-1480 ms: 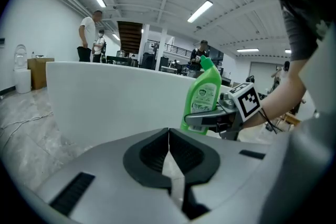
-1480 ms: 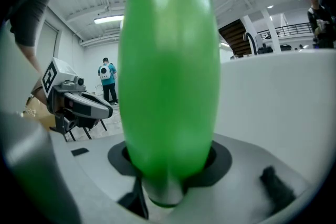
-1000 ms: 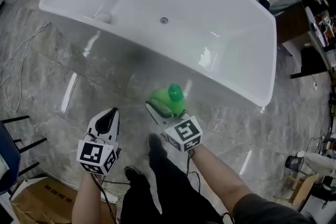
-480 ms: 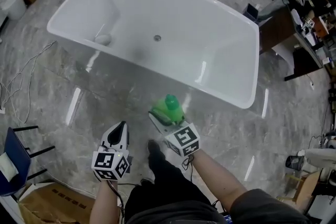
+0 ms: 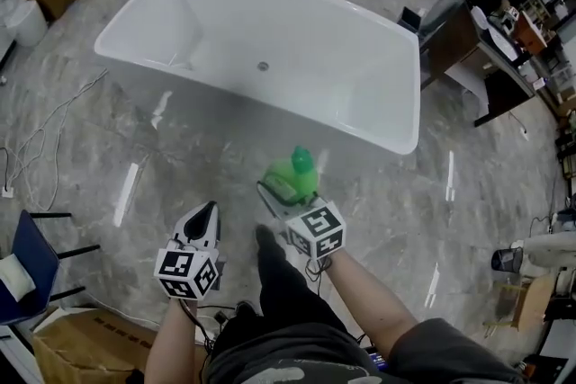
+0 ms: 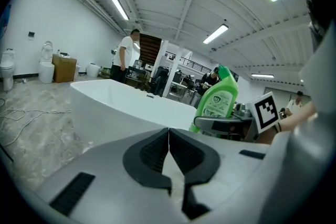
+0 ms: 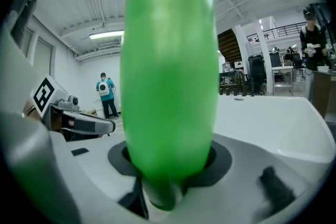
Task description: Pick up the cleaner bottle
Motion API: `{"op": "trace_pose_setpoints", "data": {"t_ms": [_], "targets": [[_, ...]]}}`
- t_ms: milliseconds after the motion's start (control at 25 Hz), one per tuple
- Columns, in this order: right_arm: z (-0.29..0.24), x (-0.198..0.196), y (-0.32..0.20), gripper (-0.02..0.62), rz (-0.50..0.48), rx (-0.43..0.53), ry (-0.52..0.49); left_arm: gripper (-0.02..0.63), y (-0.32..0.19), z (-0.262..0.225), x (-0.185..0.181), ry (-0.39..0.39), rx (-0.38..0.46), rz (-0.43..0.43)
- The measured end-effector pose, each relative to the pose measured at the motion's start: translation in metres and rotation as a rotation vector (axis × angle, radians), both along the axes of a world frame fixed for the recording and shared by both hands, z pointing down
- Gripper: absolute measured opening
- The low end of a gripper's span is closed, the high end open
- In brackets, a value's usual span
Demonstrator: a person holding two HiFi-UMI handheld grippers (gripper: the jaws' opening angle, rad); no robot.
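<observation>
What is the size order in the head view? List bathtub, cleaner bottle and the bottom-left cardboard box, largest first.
1. bathtub, by far.
2. cardboard box, partly cut off by the frame edge.
3. cleaner bottle; held nearer the camera, so its real size is likely smaller still.

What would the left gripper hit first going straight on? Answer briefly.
Probably the near outer wall of the bathtub, straight beyond the shut jaws of the left gripper; depth is unclear, so the marble floor before it might come first. The green cleaner bottle lies off to the right.
</observation>
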State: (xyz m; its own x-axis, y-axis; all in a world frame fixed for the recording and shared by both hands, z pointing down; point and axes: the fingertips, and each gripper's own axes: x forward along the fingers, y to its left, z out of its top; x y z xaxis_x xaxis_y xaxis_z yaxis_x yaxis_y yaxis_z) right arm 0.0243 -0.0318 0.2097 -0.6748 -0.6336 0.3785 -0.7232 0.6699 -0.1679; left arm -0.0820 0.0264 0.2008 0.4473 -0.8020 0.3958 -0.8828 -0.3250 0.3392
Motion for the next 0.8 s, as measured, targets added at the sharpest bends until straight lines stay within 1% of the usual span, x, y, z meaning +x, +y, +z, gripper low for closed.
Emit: {"op": "trace_pose_setpoints", "data": {"t_ms": [280, 560, 800], "targets": [[-0.033, 0.0, 0.073, 0.193, 0.05, 0.01, 0.009, 0.015, 0.066, -0.037, -0.004, 0.003, 0.042, 0.037], [-0.056, -0.005, 0.14, 0.193, 0.087, 0.021, 0.031, 0.015, 0.124, -0.047, 0.003, 0.01, 0.048, 0.122], [-0.07, -0.001, 0.189, 0.193, 0.108, 0.013, 0.027, 0.015, 0.16, -0.055, 0.007, 0.023, 0.041, 0.153]]}}
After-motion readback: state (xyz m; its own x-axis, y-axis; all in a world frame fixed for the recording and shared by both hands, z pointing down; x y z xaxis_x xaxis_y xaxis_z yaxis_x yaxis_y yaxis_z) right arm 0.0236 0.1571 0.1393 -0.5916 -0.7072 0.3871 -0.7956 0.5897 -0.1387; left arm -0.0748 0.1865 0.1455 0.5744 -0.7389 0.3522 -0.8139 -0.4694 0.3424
